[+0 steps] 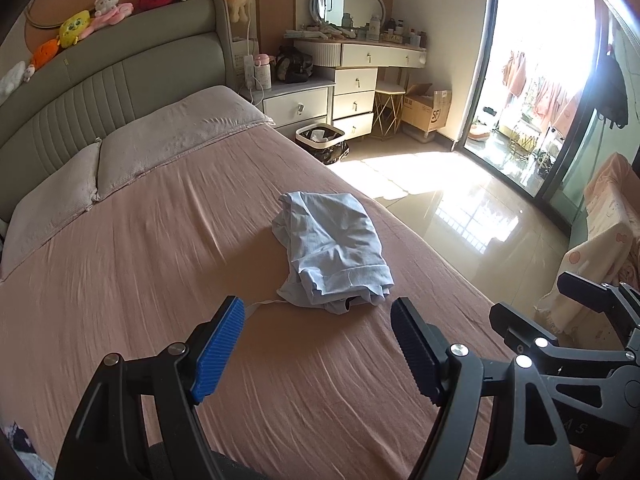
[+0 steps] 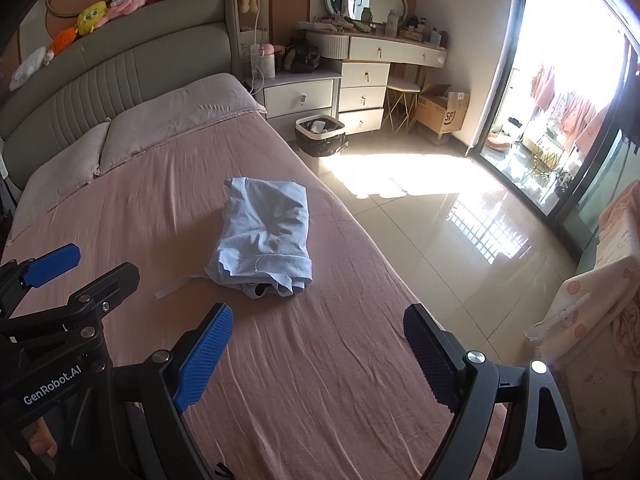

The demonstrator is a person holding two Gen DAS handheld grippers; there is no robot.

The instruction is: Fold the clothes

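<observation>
A light blue garment lies folded in a thick bundle on the pink bed sheet, a white drawstring trailing from its near edge. My left gripper hovers just short of that near edge, open, nothing between its blue pads. In the right wrist view the same garment rests ahead, its drawstring to the left. My right gripper stands open and empty over the sheet near the bed's right side. The left gripper's frame shows at that view's left edge.
Two pillows and a padded headboard with plush toys lie at the far end. A bin, nightstand and dressing table stand beyond the bed's right side. Patterned bedding is piled at right, by a sunlit glass door.
</observation>
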